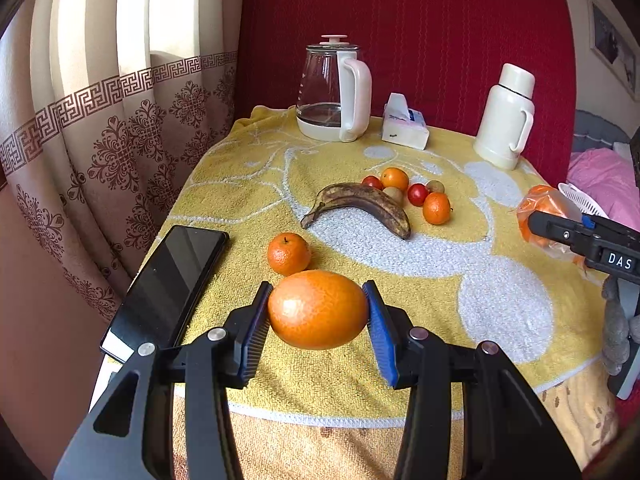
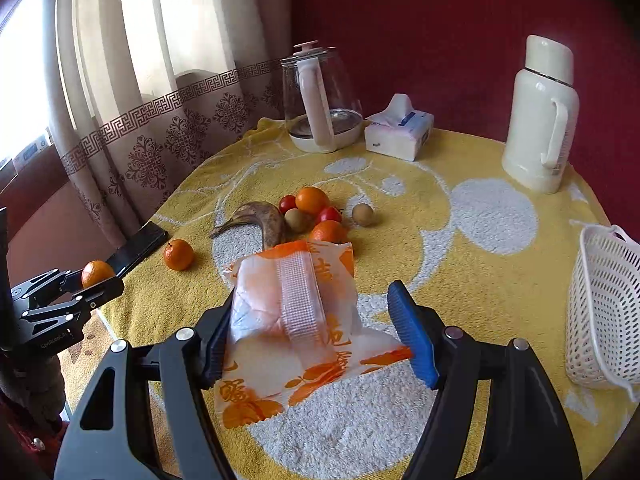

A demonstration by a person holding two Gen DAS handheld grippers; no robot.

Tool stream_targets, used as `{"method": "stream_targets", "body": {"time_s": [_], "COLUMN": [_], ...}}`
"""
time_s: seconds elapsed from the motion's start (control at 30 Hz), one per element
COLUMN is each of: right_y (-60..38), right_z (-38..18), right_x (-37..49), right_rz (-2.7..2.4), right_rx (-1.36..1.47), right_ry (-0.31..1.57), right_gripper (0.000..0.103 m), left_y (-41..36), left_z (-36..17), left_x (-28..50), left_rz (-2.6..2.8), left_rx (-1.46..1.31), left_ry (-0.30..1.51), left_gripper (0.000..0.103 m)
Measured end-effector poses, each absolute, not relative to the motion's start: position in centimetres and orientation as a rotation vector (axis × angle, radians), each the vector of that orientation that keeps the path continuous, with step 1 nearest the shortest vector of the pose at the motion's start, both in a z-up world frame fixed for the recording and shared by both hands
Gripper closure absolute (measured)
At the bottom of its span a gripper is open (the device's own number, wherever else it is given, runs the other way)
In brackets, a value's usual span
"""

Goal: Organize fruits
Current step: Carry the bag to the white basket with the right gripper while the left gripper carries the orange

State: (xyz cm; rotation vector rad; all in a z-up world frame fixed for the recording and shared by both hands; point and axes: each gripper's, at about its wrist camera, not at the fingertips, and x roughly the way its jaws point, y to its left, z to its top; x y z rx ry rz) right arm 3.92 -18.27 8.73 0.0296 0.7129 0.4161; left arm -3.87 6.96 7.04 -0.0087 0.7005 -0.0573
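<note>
An orange (image 1: 318, 309) sits clamped between the left gripper (image 1: 317, 312) jaws, long axis crosswise. The right gripper (image 2: 320, 334) jaws stand wide around a plastic bag (image 2: 298, 328), gripped or not I cannot tell. Right of them a white basket (image 2: 600, 312) lies tipped.

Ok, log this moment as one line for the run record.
left gripper: shut on orange | right gripper: holds plastic bag | basket: right edge | other fruit: on table

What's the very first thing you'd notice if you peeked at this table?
A big round orange clamped between the pads of the left hand-held gripper, lifted over the near edge of the yellow-and-white towel tablecloth. Next, the right hand-held gripper carrying a crinkly orange-printed plastic bag, and mid-table, a brown overripe banana beside a heap of small fruits.
</note>
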Motion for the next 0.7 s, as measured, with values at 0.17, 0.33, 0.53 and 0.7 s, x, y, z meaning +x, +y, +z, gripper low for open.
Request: {"method": "stream_targets", "body": {"time_s": [0.17,0.33,0.53,0.7], "right_y": [-24.3,-30.0,-35.2,-37.9], "right_z": [9.8,10.5,11.1,10.5], "right_x": [3.6,3.1,2.7,0.7], "right_rz": [0.278,0.146,0.038,0.060], "right_rx": [0.102,0.159,0.199,0.265], "right_ry": [0.668,0.628,0.592,0.599], "right_gripper": [0.031,0.031,0.037,0.037], "left_y": [4.7,2.2,-0.3,-1.9], "left_z": [7.5,7.9,8.3,8.3], "left_x": [-3.2,-2.5,-1.9,-1.8], "left_rz": [-0.094,-0.137,-0.182,-0.212], "left_rx": [0.008,0.032,0.047,0.060], "left_ry": [0.701,0.696,0.696,0.698], "left_gripper": [0.057,0.057,0.057,0.057]}}
